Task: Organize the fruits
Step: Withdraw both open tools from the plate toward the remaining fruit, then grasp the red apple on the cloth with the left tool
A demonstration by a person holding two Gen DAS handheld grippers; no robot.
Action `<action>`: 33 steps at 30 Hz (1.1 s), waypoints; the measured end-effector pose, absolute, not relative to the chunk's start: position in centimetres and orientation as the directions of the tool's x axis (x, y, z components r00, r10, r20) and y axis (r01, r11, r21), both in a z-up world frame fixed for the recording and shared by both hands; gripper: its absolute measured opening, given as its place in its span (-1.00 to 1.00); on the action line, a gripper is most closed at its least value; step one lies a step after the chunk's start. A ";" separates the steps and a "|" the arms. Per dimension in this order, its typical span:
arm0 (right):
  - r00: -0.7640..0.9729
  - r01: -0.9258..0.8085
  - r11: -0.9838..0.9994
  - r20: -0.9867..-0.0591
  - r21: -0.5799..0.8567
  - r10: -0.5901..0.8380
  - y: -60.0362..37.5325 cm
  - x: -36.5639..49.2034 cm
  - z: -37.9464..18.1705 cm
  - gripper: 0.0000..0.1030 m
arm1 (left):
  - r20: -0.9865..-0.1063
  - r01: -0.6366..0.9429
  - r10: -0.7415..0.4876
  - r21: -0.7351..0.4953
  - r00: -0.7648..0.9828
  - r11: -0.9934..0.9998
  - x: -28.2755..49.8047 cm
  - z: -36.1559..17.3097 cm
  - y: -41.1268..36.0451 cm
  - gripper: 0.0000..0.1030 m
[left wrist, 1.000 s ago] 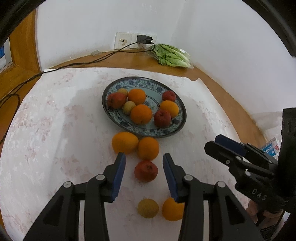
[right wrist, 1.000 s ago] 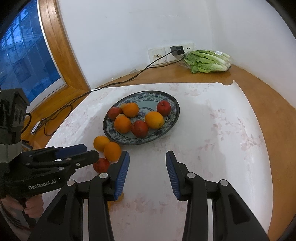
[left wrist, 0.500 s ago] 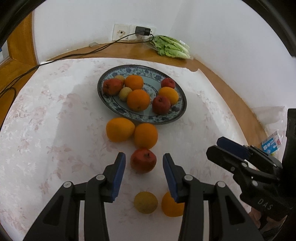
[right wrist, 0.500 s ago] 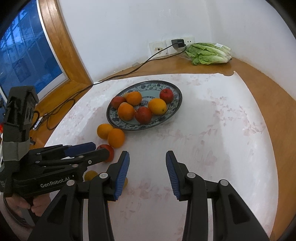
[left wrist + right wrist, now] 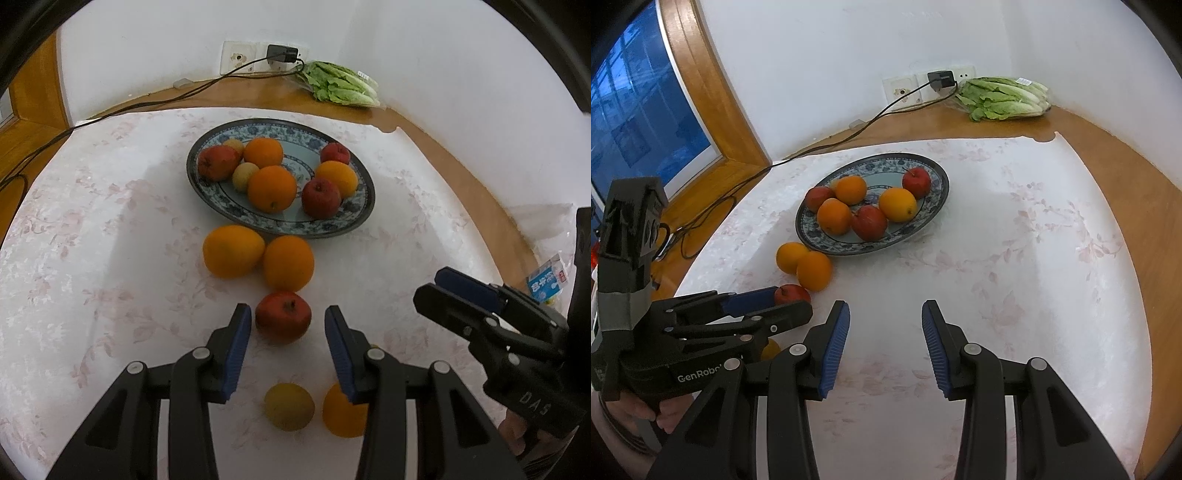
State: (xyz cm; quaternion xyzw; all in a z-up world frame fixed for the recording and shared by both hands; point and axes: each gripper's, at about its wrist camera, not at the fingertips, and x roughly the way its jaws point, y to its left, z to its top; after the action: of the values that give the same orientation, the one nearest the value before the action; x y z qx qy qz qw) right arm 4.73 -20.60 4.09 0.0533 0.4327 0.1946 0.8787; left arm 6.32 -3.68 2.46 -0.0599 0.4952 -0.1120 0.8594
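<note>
- My left gripper (image 5: 288, 325) is spread wide and holds nothing; the red apple (image 5: 283, 317) sits between its two blue pads, nearer the left pad, with a clear gap on the right side. I cannot tell whether the left pad touches the skin.
- From my side, the apple lies straight ahead along the fingers, slightly left of the centre line. Its stem points up and away from me, and it is nearly round, so I judge the closing direction matters little.
- The apple rests on the white cloth (image 5: 92, 229), just short of two oranges (image 5: 288, 263), and the nearer orange looks to be touching it or nearly so.
- The plate (image 5: 354, 218) is beyond those oranges, already carrying oranges, apples and small yellow fruit.
- Two more fruits, a yellow one (image 5: 289, 406) and a partly hidden orange one (image 5: 341, 415), lie beneath the left gripper, closer to me.
- My right gripper (image 5: 884, 332) is also wide open and empty, over bare cloth, well apart from any fruit.
- So the left side is plainly nearer; I judge the next move is a small nudge left, then closing on the apple without knocking the orange behind it.
</note>
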 end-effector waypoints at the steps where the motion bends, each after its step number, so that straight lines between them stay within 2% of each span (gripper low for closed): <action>1: 0.549 -0.294 0.919 -0.740 0.263 0.388 -20.6 4.8 4.0 -0.18 | -0.839 0.130 -0.251 -0.215 0.483 0.968 6.4 2.4 -3.6 -0.17; 6: 0.548 -0.294 0.919 -0.741 0.264 0.388 -20.6 4.8 4.0 -0.18 | -0.841 0.121 -0.254 -0.224 0.478 0.967 6.5 2.0 -3.4 -0.35; 14: 0.539 -0.301 0.917 -0.746 0.263 0.391 -20.2 4.8 3.8 -0.18 | -0.830 0.122 -0.261 -0.232 0.492 0.965 6.2 2.5 -2.8 -0.36; 33: 0.495 -0.387 0.893 -0.764 0.232 0.413 -16.3 5.2 4.0 -0.18 | -0.825 -0.012 -0.174 -0.214 0.538 0.977 6.3 2.9 1.6 -0.36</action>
State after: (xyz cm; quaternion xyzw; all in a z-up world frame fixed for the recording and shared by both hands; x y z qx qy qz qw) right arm 5.21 -16.29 4.04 0.0148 0.4458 0.2314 0.8646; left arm 6.29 1.62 2.94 -0.0971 0.4784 -0.0464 0.8715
